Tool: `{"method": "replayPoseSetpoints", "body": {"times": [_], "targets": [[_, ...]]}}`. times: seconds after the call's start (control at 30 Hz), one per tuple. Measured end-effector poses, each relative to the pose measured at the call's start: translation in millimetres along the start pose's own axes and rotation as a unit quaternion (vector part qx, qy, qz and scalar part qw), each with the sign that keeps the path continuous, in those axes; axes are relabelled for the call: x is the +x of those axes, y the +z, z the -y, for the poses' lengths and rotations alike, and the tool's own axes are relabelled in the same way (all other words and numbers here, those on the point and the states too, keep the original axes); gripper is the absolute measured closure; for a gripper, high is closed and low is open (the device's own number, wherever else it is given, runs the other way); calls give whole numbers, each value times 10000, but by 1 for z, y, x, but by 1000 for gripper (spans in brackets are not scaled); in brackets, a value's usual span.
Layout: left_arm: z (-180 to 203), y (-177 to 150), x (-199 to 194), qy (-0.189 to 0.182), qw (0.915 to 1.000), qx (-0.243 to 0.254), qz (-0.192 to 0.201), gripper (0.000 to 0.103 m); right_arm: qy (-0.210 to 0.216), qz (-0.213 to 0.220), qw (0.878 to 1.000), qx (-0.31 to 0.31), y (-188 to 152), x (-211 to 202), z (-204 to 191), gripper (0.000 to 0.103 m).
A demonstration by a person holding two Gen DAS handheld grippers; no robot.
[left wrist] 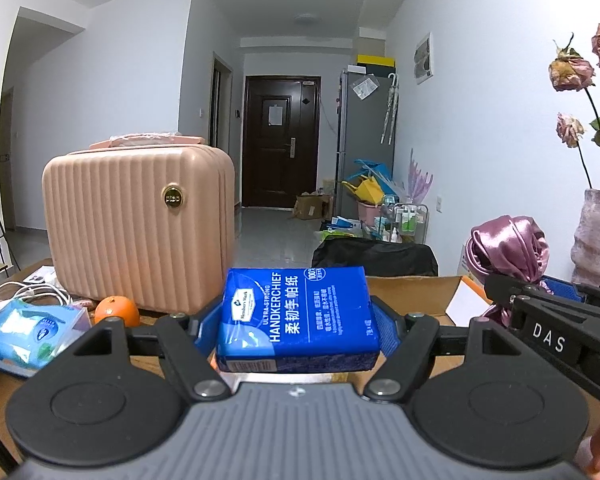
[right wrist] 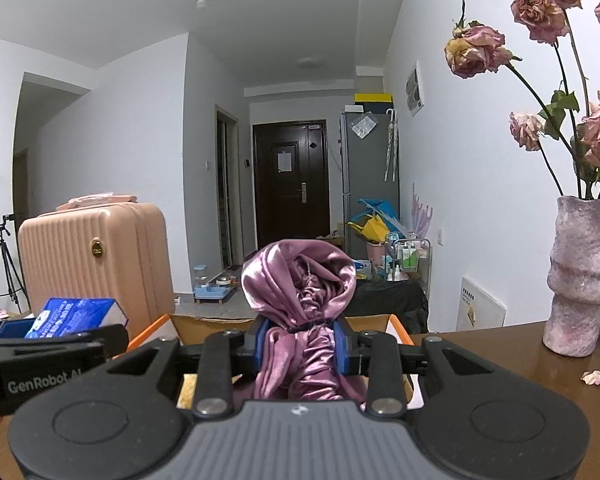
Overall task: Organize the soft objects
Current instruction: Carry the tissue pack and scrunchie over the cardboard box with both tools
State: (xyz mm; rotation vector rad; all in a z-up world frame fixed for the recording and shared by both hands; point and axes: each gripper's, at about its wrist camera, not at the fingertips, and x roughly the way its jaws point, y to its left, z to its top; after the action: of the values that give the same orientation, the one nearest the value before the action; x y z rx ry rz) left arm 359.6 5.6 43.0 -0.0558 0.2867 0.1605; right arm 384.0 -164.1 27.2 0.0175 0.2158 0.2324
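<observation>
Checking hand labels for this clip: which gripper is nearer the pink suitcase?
Left. The left gripper, shut on the blue handkerchief pack, sits just right of the pink suitcase. The right gripper, shut on the purple satin cloth, is farther right.

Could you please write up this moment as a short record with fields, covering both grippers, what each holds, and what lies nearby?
left gripper: shut on blue handkerchief tissue pack
right gripper: shut on bunched purple satin cloth
below both: open cardboard box
left side of table: pink suitcase, orange, light blue tissue pack
right side of table: pink vase of dried roses
</observation>
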Motion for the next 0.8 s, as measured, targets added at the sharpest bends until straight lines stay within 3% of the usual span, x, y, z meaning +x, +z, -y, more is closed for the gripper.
{"method": "replayPoseSetpoints", "body": {"times": [0.8], "targets": [[19, 9, 81, 160, 9997, 1, -189, 28, -323, -637, 9974, 19, 3, 79, 7, 72]]}}
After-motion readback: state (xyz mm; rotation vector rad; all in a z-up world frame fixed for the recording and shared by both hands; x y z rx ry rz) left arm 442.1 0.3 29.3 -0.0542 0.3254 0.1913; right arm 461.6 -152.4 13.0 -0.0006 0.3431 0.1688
